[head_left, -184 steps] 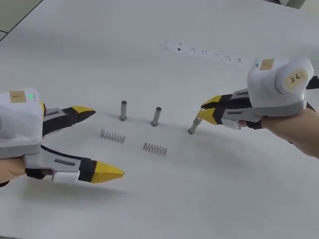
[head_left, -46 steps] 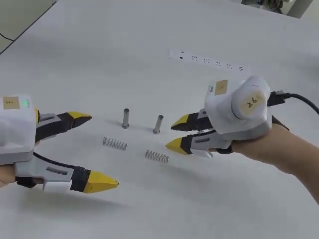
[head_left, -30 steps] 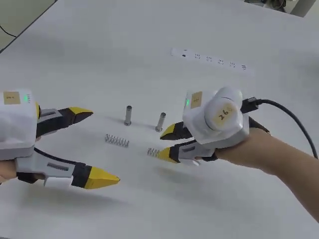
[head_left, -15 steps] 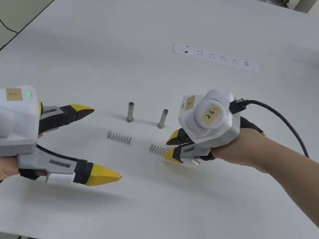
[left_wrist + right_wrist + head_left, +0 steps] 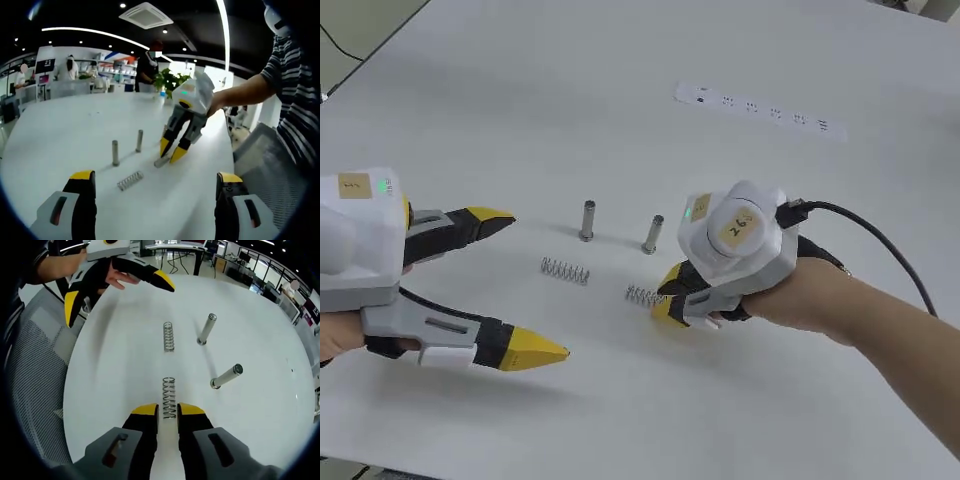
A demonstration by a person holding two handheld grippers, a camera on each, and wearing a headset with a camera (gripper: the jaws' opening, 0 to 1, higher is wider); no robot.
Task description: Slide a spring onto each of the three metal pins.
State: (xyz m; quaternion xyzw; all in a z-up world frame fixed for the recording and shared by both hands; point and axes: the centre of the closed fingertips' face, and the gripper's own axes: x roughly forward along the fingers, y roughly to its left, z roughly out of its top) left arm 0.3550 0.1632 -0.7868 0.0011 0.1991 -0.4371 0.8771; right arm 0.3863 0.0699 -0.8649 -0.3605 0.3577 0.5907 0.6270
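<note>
While your left hand-held gripper [image 5: 530,283] hangs wide open and empty over the table [image 5: 620,90], your right hand-held gripper [image 5: 168,412] has its jaws nearly together, pinching the near end of one spring [image 5: 169,390] lying flat. The second spring [image 5: 565,271] lies near the left pin [image 5: 588,220]; the right pin [image 5: 653,234] stands upright beside it.

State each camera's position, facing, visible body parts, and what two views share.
Head view: on the head, looking down at the table; left gripper, right gripper and forearm show.
Left gripper view: on the left gripper, facing the right one; own jaws wide.
Right gripper view: along its narrow jaws at a spring.
All share two pins.
</note>
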